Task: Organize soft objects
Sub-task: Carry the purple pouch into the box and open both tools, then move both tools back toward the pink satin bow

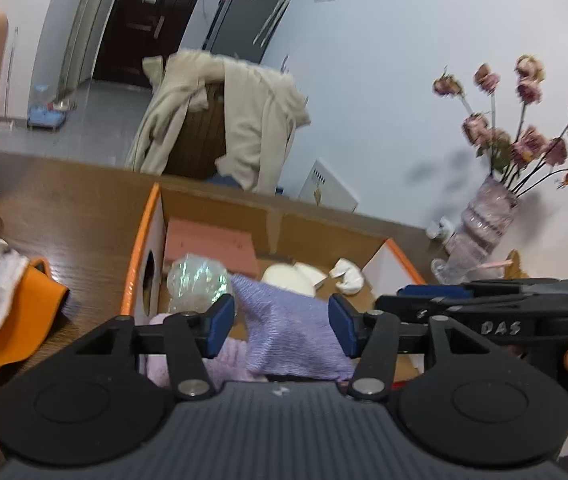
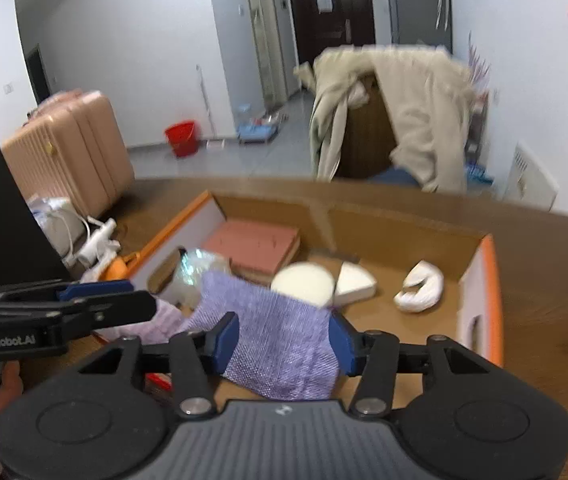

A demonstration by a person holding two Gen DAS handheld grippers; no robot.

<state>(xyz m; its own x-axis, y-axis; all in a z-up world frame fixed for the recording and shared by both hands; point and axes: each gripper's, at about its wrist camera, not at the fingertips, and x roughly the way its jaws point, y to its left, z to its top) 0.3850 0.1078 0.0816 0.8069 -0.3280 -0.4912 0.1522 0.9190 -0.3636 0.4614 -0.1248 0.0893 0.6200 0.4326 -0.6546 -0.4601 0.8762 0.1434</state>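
Note:
A purple knit cloth (image 1: 292, 332) hangs over the near edge of an open cardboard box (image 1: 324, 224) with orange edges. It also shows in the right wrist view (image 2: 279, 344). My left gripper (image 1: 281, 326) is open, its blue pads either side of the cloth. My right gripper (image 2: 284, 340) is open too, pads flanking the same cloth. The box (image 2: 404, 220) holds a pink flat pad (image 2: 255, 246), a shiny plastic-wrapped bundle (image 2: 199, 272), white round pieces (image 2: 304, 282) and a white curved piece (image 2: 422, 286).
The box stands on a brown wooden table (image 2: 544, 260). An orange item (image 1: 23, 312) and white cloth lie left of the box. A vase of dried flowers (image 1: 480, 232) stands right. A chair draped with a beige coat (image 1: 243, 120) is behind the table.

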